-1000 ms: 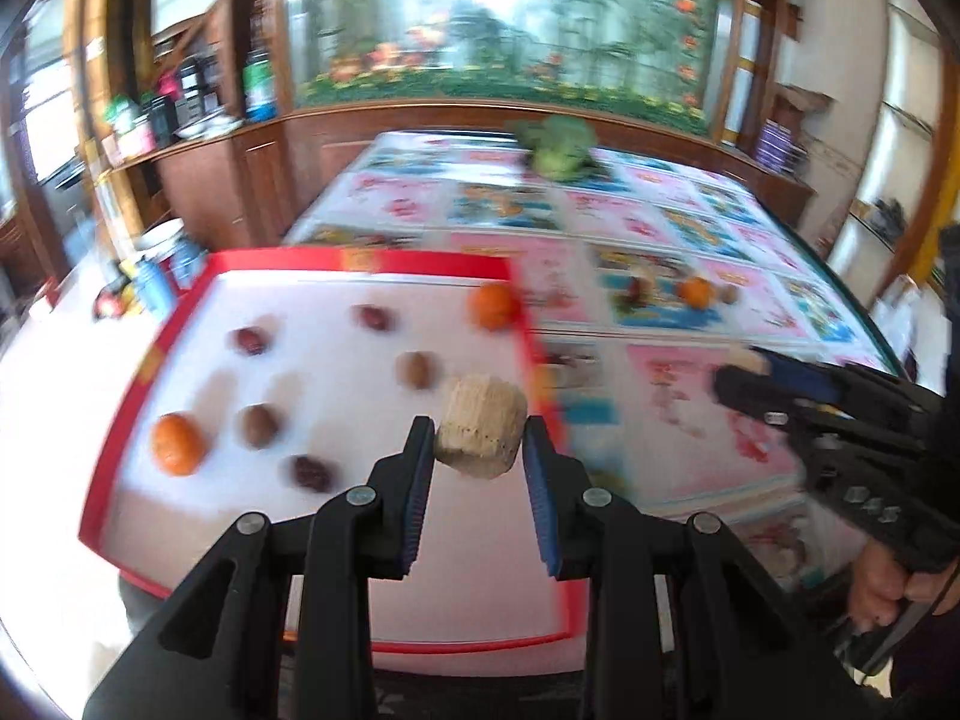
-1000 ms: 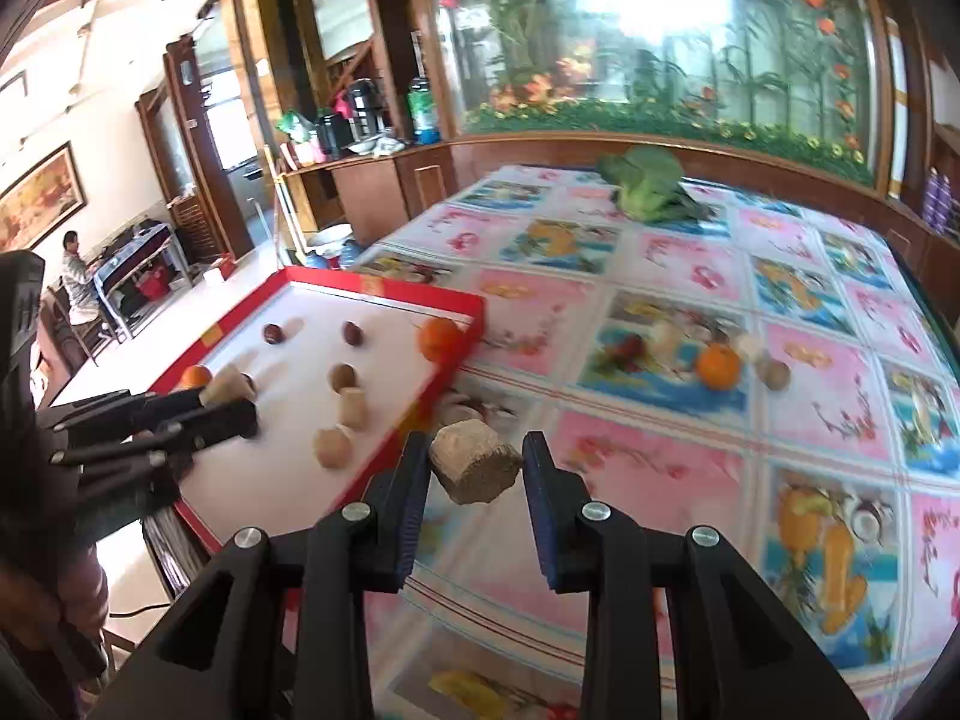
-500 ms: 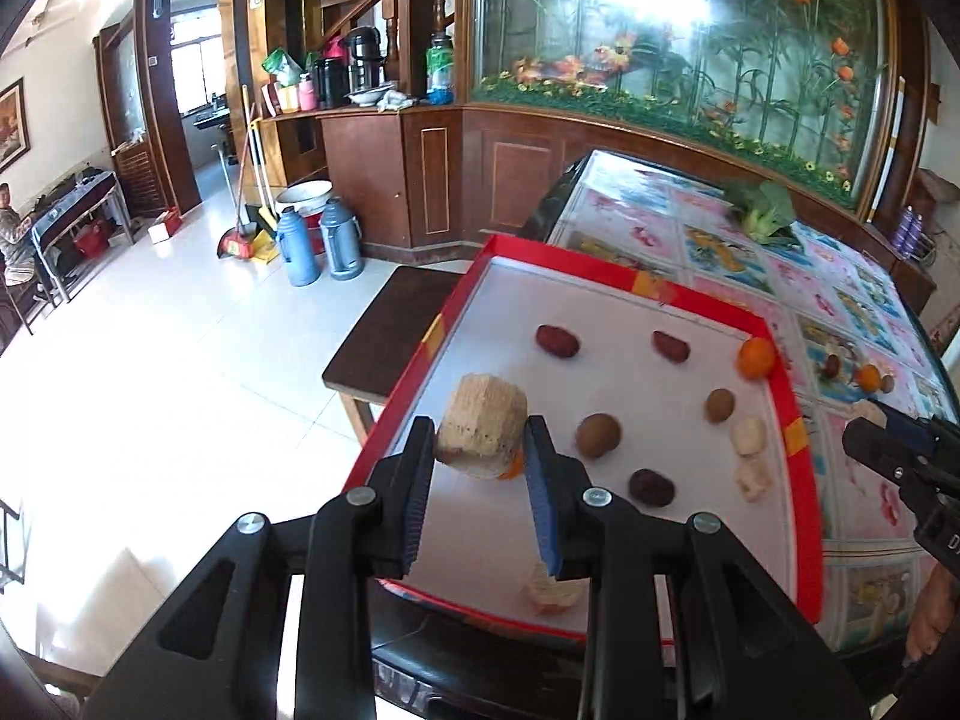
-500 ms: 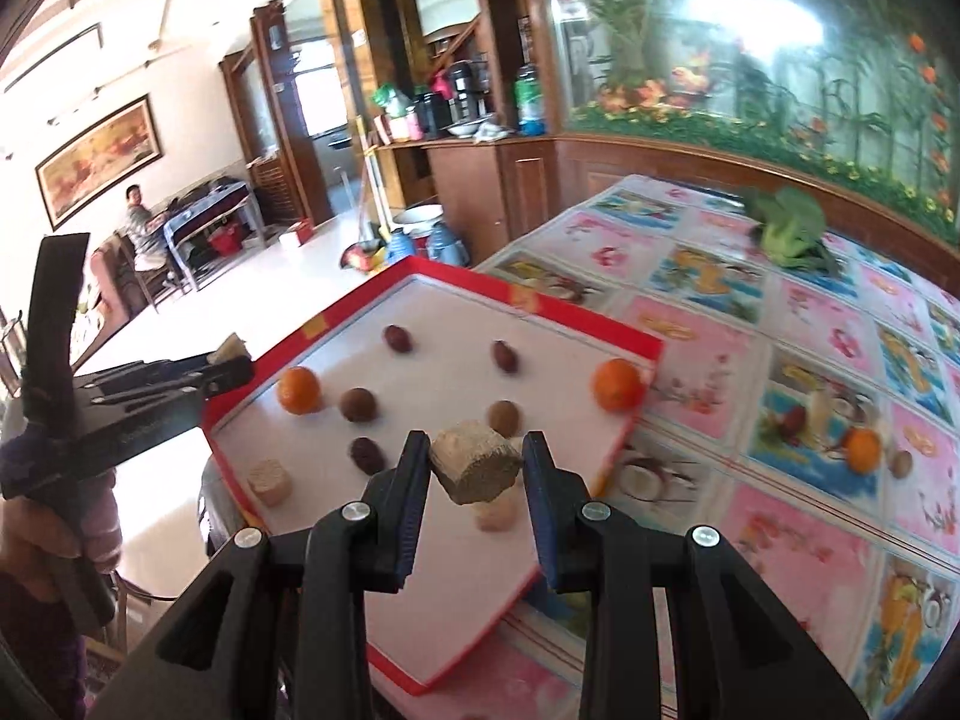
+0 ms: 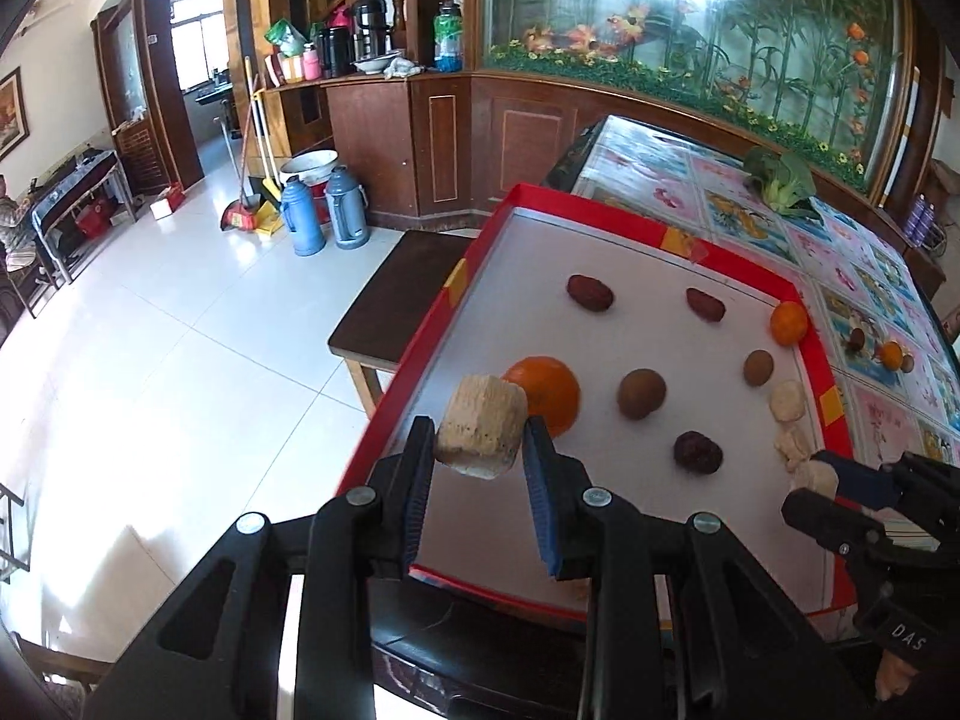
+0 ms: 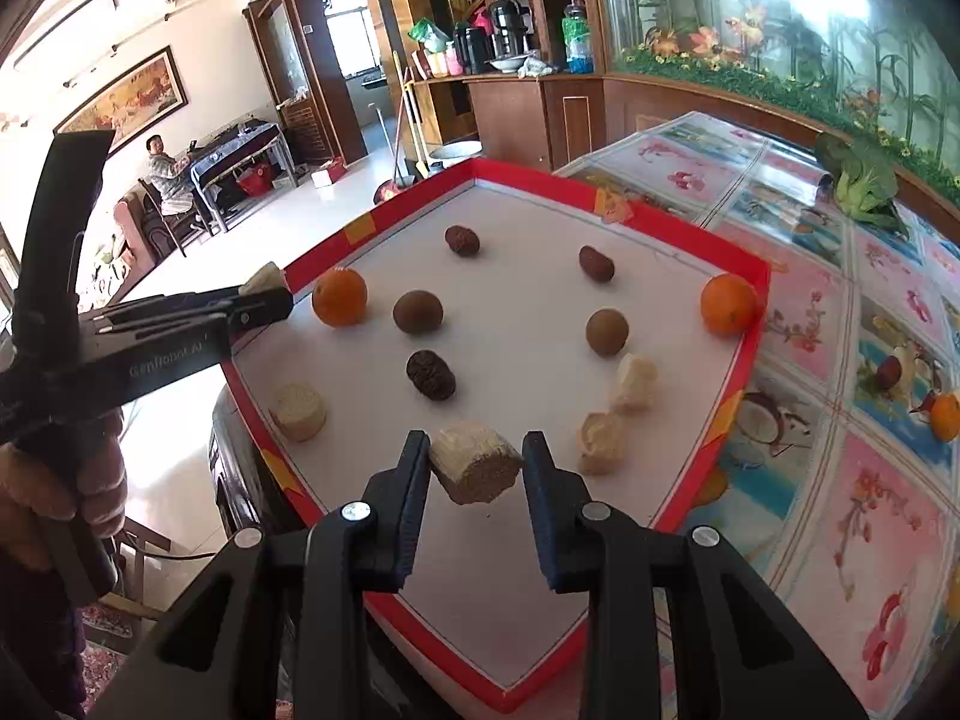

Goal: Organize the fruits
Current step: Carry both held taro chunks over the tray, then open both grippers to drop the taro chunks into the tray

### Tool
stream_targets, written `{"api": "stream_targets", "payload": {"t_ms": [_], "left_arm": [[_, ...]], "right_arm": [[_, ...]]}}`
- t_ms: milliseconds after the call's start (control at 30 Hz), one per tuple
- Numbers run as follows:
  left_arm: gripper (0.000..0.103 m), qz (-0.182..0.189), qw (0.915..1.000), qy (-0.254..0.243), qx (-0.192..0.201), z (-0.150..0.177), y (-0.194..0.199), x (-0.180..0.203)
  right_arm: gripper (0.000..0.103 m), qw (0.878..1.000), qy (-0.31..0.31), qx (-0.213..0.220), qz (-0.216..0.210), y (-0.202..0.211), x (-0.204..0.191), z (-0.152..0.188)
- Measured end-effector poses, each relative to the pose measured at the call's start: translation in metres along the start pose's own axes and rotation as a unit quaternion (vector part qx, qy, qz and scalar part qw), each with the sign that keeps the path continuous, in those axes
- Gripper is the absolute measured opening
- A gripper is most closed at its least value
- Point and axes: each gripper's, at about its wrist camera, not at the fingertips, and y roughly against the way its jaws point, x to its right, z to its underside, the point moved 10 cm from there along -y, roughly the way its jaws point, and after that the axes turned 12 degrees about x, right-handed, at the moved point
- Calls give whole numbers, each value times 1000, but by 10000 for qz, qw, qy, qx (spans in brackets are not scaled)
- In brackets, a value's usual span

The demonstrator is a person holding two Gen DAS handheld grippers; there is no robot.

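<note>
A red-rimmed tray [image 5: 420,354] with a white floor holds two oranges [image 6: 339,295], dark dates [image 6: 431,375], brown longans [image 6: 418,312] and three pale cut chunks [image 6: 298,411]. My left gripper [image 5: 480,456] is shut on a pale fibrous chunk [image 5: 480,432], held above the tray's left edge just in front of an orange [image 5: 549,387]. My right gripper [image 6: 477,462] is shut on another pale chunk [image 6: 474,468], above the tray's near part beside two lying chunks [image 6: 602,450]. Each gripper shows in the other's view, the left gripper [image 6: 264,300] and the right gripper [image 5: 840,492].
The tray rests on a dark stool [image 5: 408,282] against a table with a flowered cloth [image 6: 840,510]. On the cloth lie a green vegetable [image 6: 864,180] and a few small fruits [image 6: 945,417]. Thermos flasks [image 5: 303,222] stand on the tiled floor. A person [image 6: 165,171] sits far off.
Both grippers have swung left from over the flowered cloth to over the tray, each still shut on its chunk. The left one now hangs by the tray's left edge.
</note>
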Motion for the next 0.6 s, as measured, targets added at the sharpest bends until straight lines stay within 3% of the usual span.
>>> {"api": "stream_targets", "payload": {"t_ms": [333,600], "left_arm": [[32,-62,9994,122,-311,17,-12,-11],[32,-157,9994,66,-310,17,-12,-14]], "right_arm": [[30,9999,-62,-136,-28,-9,-2,12],[31,9999,-61,-131,-56,-9,-1,12]]}}
